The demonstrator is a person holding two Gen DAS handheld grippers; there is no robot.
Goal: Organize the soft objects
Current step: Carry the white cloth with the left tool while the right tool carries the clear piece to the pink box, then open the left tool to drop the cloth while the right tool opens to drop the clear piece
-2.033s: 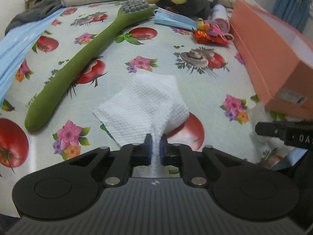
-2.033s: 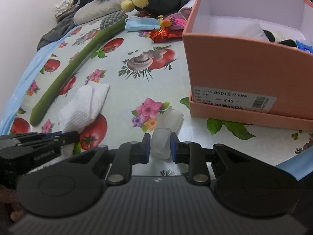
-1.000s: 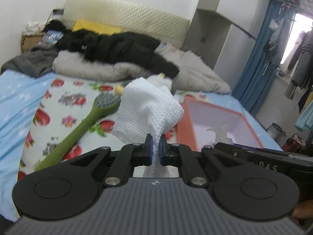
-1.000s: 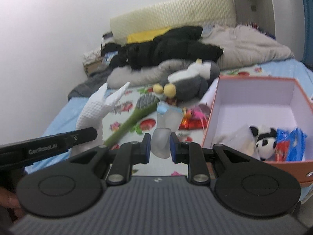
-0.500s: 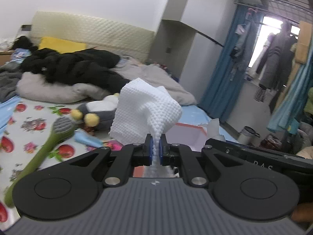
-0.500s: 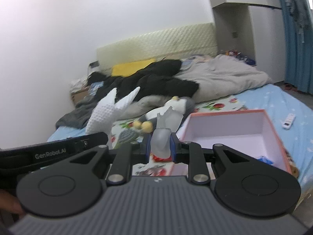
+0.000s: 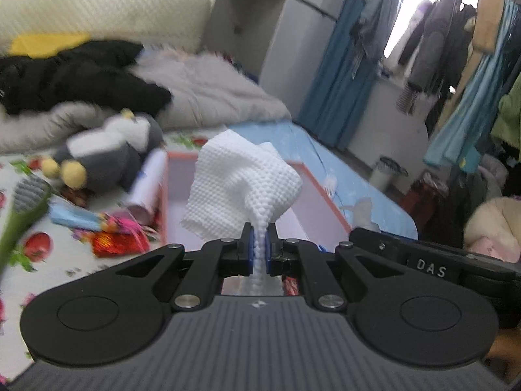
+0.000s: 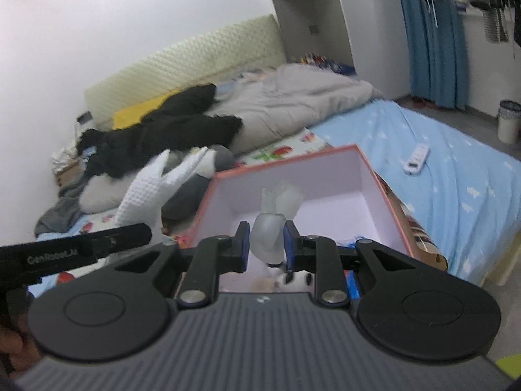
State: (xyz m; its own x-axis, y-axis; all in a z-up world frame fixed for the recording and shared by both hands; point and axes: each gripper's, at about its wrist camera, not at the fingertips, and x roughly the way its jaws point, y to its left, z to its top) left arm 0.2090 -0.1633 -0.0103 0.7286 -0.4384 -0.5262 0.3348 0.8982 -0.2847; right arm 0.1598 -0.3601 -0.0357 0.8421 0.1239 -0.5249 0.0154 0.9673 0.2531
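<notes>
- Pinching a white waffle-textured cloth (image 7: 242, 189) by one bunched corner, the left gripper (image 7: 258, 255) has its fingers (image 7: 248, 251) almost fully together; the rest of the cloth fans up above them, clear of the bed.
- Behind that cloth in the left wrist view lies the open pink box (image 7: 164, 189), on the fruit-and-flower sheet (image 7: 42, 260).
- The right gripper (image 8: 266, 249) has its fingers (image 8: 242, 244) pressed on a small translucent soft piece (image 8: 270, 231), narrowly apart, with the piece sticking up past the tips; what it is cannot be told.
- In the right wrist view this piece hangs over the box's pale interior (image 8: 325, 202), where a small panda toy (image 8: 294, 278) shows low between the fingers.
- The left gripper and its cloth appear at the left of that view, beside the box's left wall.
- A grey plush penguin (image 7: 107, 159), a green long-handled brush (image 7: 22, 208) and a red wrapper (image 7: 114, 242) lie on the sheet left of the box.
</notes>
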